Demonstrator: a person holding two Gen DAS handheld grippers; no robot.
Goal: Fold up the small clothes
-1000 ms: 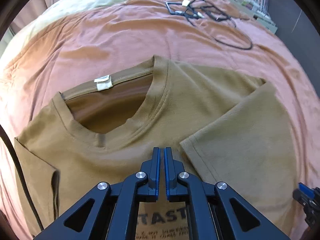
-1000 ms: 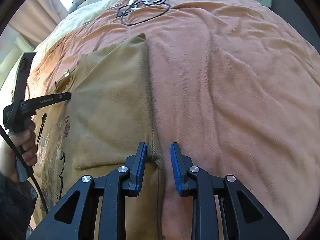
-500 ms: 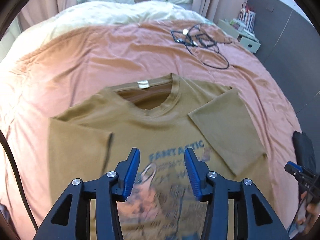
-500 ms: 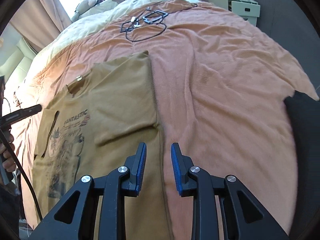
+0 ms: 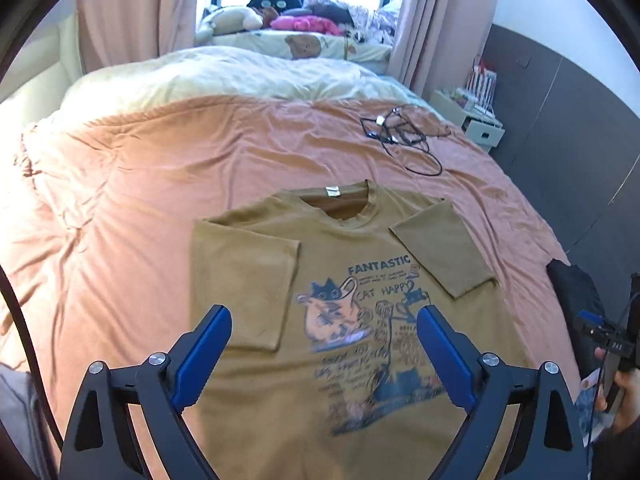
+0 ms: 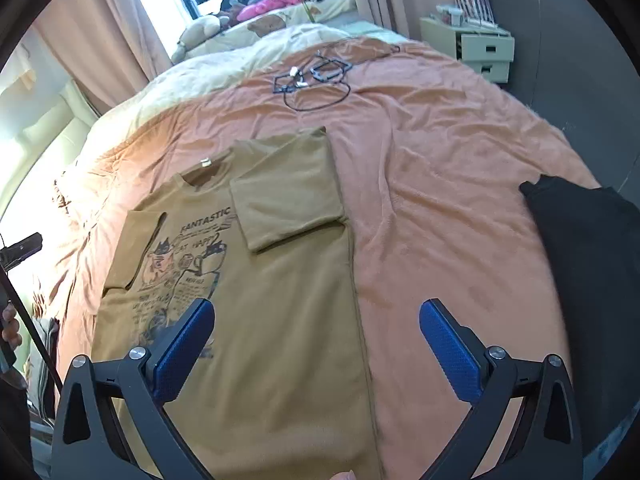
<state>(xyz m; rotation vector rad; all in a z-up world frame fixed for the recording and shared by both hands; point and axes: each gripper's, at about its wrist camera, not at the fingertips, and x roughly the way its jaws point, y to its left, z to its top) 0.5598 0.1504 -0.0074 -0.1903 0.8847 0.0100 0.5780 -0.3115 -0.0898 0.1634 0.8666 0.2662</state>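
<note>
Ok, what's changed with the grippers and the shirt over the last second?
Both grippers pulled up and back from the brown T-shirt. The left gripper, shut a second ago, and the right gripper, then nearly shut at the shirt's edge, are opening wide with nothing between them. The shirt stays flat on the orange bedspread, both sleeves folded in; the cables haven't moved.

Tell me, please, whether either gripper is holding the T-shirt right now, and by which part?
Nothing is held. The left gripper and right gripper are both opening above the T-shirt, which lies flat on the bed, with nothing between their jaws.
</note>
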